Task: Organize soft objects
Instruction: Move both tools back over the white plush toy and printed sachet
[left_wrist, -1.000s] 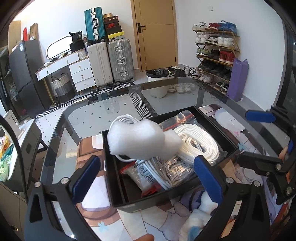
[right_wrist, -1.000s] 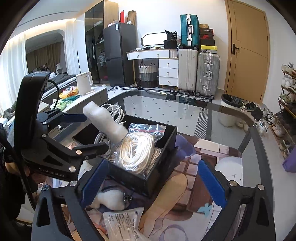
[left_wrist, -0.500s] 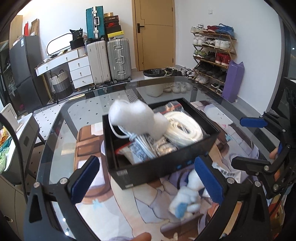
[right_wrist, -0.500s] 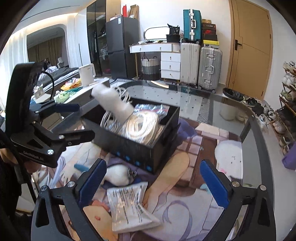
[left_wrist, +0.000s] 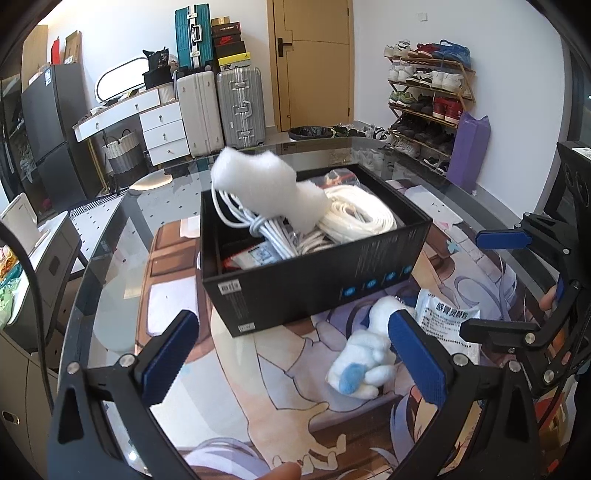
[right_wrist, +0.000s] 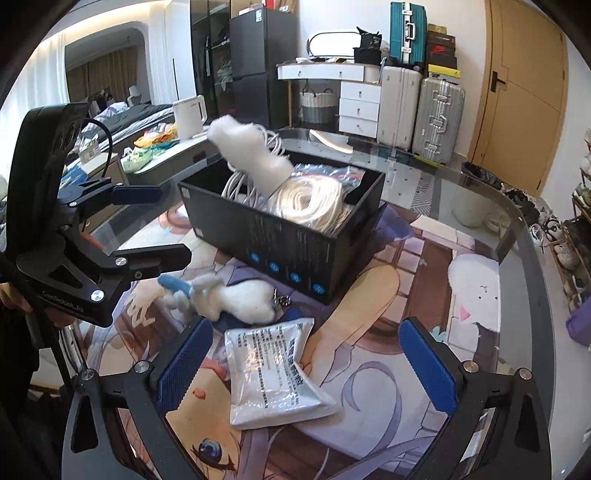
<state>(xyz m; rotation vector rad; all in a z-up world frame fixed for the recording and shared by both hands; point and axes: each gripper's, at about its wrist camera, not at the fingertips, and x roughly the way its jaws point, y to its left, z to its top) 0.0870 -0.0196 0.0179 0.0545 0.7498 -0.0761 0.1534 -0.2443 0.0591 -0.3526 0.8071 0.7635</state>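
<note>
A round glass table (left_wrist: 110, 236) carried a printed cartoon mat (right_wrist: 369, 369) across most of its top; behind it stood suitcases (left_wrist: 238, 107), a white drawer unit (left_wrist: 162, 127), a wooden door (left_wrist: 312, 62) and, at the far right, a shoe rack (left_wrist: 428, 92). At the middle of the mat sat a black box (left_wrist: 314, 273), open-topped, holding a coil of white rope (left_wrist: 354, 218), a bundle of white cable (left_wrist: 258, 229) and a white foam piece (left_wrist: 258, 184) that lay on top and leaned over the box's far-left rim, long axis running from the rope up toward the far left. Just beside the box's near wall lay a white plush toy (right_wrist: 236, 295), on its side, long axis roughly parallel to that wall, its blue-tipped end toward the left. Near it lay a flat printed packet (right_wrist: 273, 373), its long axis running near to far. The left gripper (left_wrist: 291, 358) was spread wide and held nothing, poised over the mat nearer than the box. The right gripper (right_wrist: 306, 365) was likewise wide apart and empty, the packet lying on the mat between its fingers.
</note>
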